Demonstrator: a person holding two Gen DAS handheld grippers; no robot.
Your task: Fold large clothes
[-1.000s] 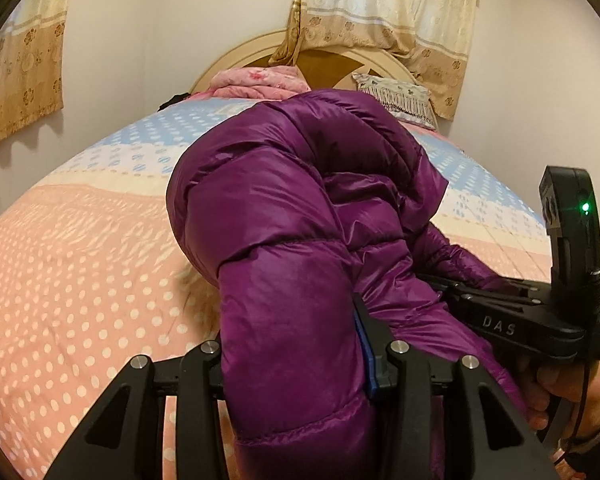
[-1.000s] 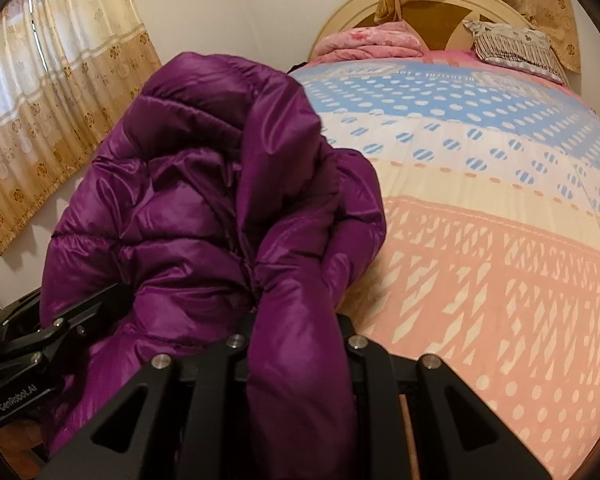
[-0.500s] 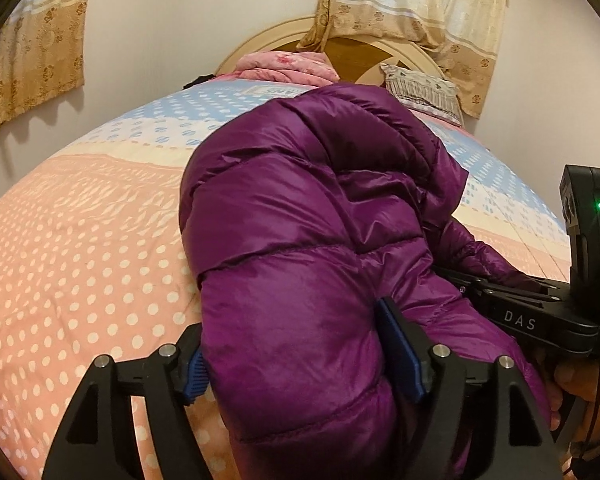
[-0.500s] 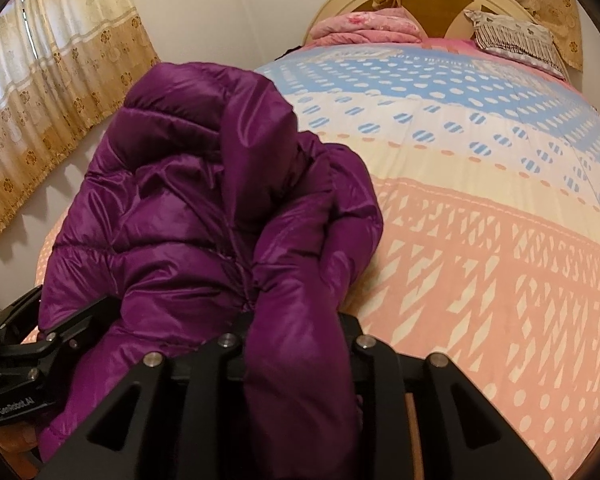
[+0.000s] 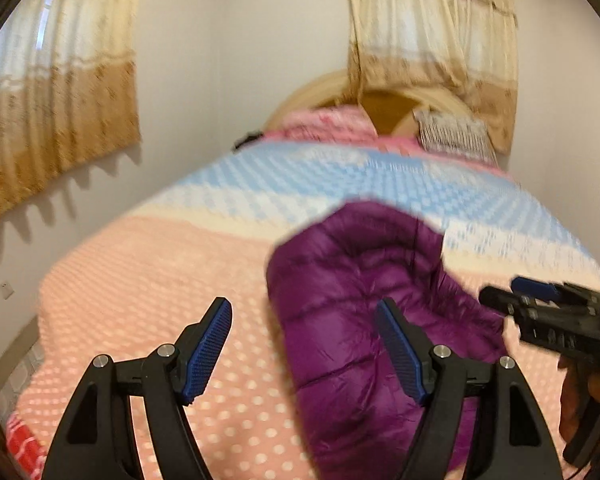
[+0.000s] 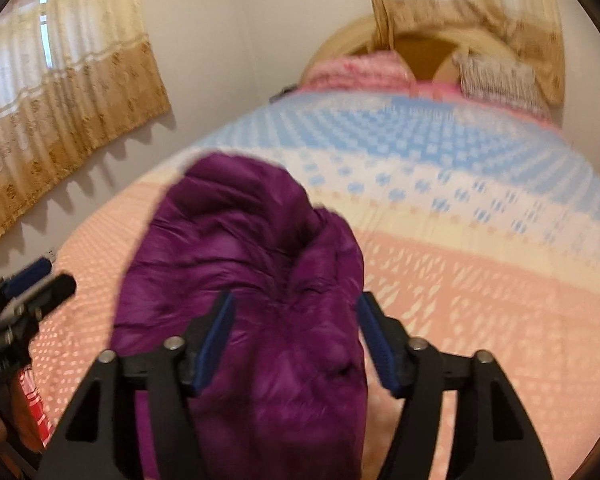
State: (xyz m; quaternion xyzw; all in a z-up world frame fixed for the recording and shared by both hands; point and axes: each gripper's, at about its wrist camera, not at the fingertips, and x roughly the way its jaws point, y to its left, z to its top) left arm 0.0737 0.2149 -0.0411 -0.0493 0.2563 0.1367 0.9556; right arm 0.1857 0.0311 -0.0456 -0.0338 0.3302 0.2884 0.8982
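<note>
Both grippers wide, jacket loose on the bed

The left gripper (image 5: pixel 306 354) gapes empty; the right gripper (image 6: pixel 296 344) has just been opening, its pads clear of the purple jacket (image 6: pixel 240 280), which lies bundled on the bed (image 6: pixel 480 280).

The jacket (image 6: pixel 244 280) lies bunched on the near part of the bed (image 6: pixel 480 280). A folded quilt (image 6: pixel 360 68) and a pillow (image 6: pixel 500 80) sit at the far end, before the headboard (image 6: pixel 420 48). Curtains (image 6: pixel 60 92) hang on the wall left of the bed.
</note>
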